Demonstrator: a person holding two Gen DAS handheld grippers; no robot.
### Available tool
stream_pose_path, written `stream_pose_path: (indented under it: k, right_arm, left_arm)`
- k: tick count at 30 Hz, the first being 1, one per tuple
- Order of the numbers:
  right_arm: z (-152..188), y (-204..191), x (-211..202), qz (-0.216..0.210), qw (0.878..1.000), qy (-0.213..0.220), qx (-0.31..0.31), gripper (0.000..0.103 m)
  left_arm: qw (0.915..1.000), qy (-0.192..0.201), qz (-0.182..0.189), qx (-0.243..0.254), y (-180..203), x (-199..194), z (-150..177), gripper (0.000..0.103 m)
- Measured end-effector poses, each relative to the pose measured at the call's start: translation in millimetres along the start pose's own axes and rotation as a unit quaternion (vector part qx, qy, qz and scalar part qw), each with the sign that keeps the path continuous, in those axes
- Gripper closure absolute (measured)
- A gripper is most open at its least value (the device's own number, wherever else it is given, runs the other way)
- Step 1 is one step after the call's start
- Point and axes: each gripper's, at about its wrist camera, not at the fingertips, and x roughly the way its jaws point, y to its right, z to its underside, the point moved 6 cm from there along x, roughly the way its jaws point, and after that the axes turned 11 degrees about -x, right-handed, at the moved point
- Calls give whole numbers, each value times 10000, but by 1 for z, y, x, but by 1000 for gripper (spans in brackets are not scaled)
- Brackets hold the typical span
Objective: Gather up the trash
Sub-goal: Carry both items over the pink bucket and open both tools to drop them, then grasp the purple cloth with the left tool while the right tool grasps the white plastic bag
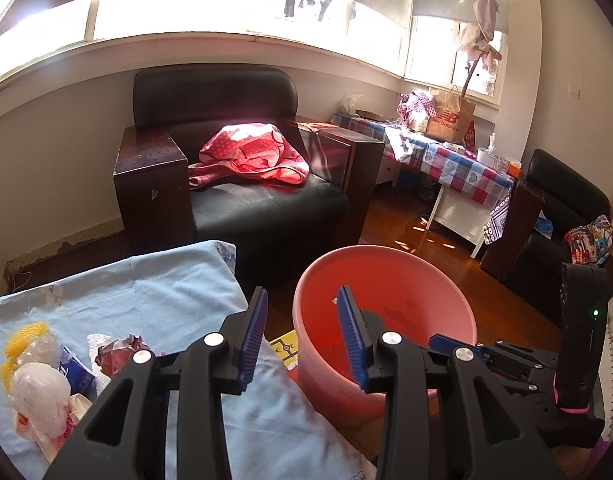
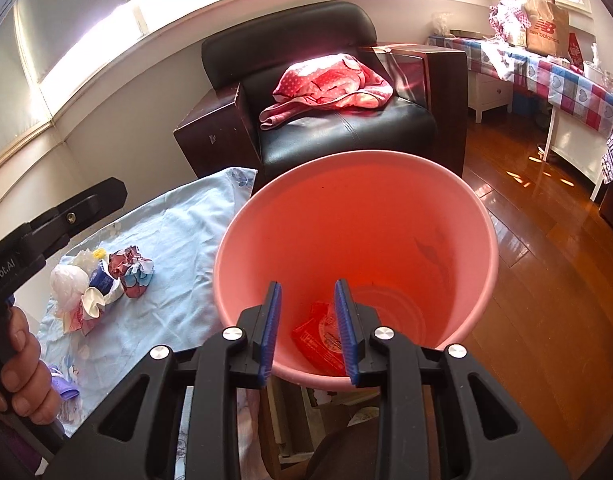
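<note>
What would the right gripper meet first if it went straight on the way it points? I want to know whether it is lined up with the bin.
Most likely the red wrapper on the floor of the pink bucket. The right gripper hangs open and empty over the near rim, though depth is hard to judge.
</note>
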Motion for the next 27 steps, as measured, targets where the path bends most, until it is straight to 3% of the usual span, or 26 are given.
stream_pose_path:
  k: [2, 4, 6, 10, 20, 27]
  right_arm:
    - [-1, -8, -4, -33, 9999, 50, -89, 74]
    - [-4, -16, -9, -117, 9998, 107, -135, 62]
    - [-4, -27, -13, -213, 9994, 171, -196, 59]
    - [-5, -55, -18, -387, 9981, 215, -433, 59]
    - [10, -143, -19, -1005, 9884, 40, -1137, 59]
    - [30, -202, -14, -1542, 9748, -219, -1599, 59]
  left_arm:
    - [9999, 77, -57, -32, -10, -14, -2, 61]
    - [9997, 161, -148, -53, -21, -32, -2, 60]
    - [9993, 230, -267, -90, -36, -48, -2, 60]
    - [9973, 390, -595, -198, -72, -85, 0, 54]
    - [9842, 714, -1535, -527, -173, -177, 25, 53]
    - [9772, 450, -1867, -905, -223, -204, 66, 53]
